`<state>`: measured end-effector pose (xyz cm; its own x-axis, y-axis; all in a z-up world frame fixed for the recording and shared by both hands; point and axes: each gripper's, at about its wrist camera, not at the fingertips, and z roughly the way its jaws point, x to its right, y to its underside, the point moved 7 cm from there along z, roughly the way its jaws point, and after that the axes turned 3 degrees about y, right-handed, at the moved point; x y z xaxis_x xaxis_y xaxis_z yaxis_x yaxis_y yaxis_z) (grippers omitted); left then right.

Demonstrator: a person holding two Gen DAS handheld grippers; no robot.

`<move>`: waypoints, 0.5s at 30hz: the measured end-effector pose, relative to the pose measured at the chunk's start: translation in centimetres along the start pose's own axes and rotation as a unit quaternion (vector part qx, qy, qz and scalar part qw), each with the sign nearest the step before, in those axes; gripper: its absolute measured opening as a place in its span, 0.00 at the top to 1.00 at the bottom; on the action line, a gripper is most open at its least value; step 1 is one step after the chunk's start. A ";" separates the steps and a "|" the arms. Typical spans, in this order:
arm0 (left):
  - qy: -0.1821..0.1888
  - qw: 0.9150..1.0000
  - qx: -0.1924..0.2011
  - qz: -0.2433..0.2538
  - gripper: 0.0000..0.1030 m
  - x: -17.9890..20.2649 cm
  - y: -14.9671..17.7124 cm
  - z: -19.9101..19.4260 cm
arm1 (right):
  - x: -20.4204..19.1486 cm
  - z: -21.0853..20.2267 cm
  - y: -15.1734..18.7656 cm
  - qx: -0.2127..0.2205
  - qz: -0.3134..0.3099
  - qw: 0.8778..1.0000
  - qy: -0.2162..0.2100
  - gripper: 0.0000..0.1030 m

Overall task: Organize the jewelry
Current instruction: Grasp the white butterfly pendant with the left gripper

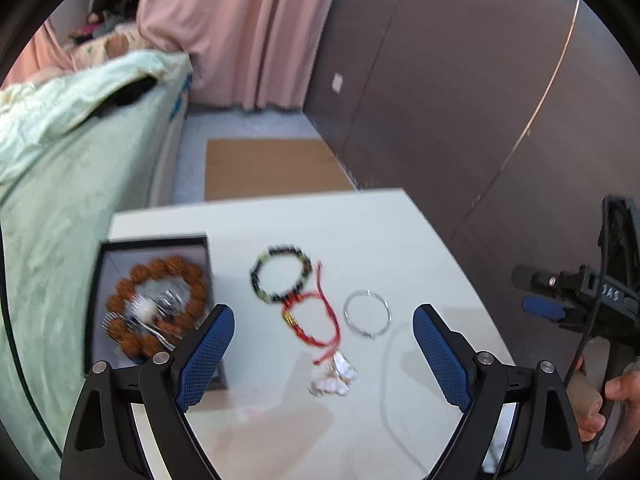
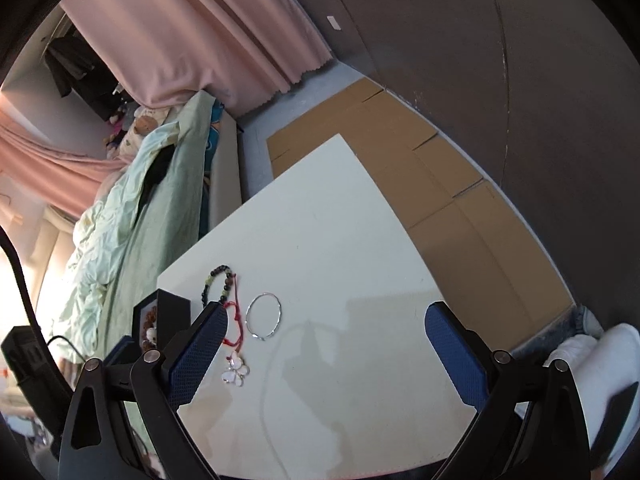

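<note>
A white table point(image 1: 360, 232) carries the jewelry. An open black box point(image 1: 154, 240) at the left holds a brown bead bracelet point(image 1: 160, 272). To its right lie a dark and green bead bracelet point(image 1: 280, 276), a red cord bracelet point(image 1: 316, 320), a silver bangle point(image 1: 367, 314) and a white petal pendant point(image 1: 334, 376). My left gripper point(image 1: 324, 312) hangs open above the red cord, holding nothing. My right gripper point(image 2: 327, 308) is open over bare table, right of the bangle point(image 2: 264, 316), the red cord point(image 2: 234, 320) and the pendant point(image 2: 236, 370). The box point(image 2: 168, 312) is partly hidden behind its left finger.
A thin white cable point(image 1: 384, 380) loops across the table near the front. A bed with a pale green cover point(image 1: 60, 168) borders the table's left side. Flattened cardboard point(image 2: 400, 168) lies on the floor beyond, by a brown wall point(image 1: 460, 100) and pink curtain point(image 1: 248, 32). A hand point(image 1: 600, 400) holds the right gripper.
</note>
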<state>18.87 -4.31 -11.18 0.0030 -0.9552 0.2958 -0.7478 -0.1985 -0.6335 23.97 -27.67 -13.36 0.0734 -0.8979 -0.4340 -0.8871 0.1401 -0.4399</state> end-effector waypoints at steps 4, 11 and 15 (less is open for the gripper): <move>-0.001 0.998 -0.051 0.019 0.36 0.9 1.6 2.4 | -0.5 0.4 0.1 -0.004 -0.010 1.000 0.005 0.06; -0.011 0.994 -0.100 0.049 0.37 2.0 4.2 4.6 | 0.0 0.9 0.0 -0.010 -0.013 1.000 0.019 0.07; -0.024 0.989 -0.128 0.070 0.37 1.9 5.6 6.0 | 0.0 0.8 0.2 -0.012 -0.019 0.999 0.022 0.07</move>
<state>18.71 -8.60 -18.45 -0.0865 -0.9799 0.1799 -0.8864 -0.0067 -0.4628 24.20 -27.27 -14.08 0.0874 -0.9203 -0.3812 -0.8949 0.0955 -0.4358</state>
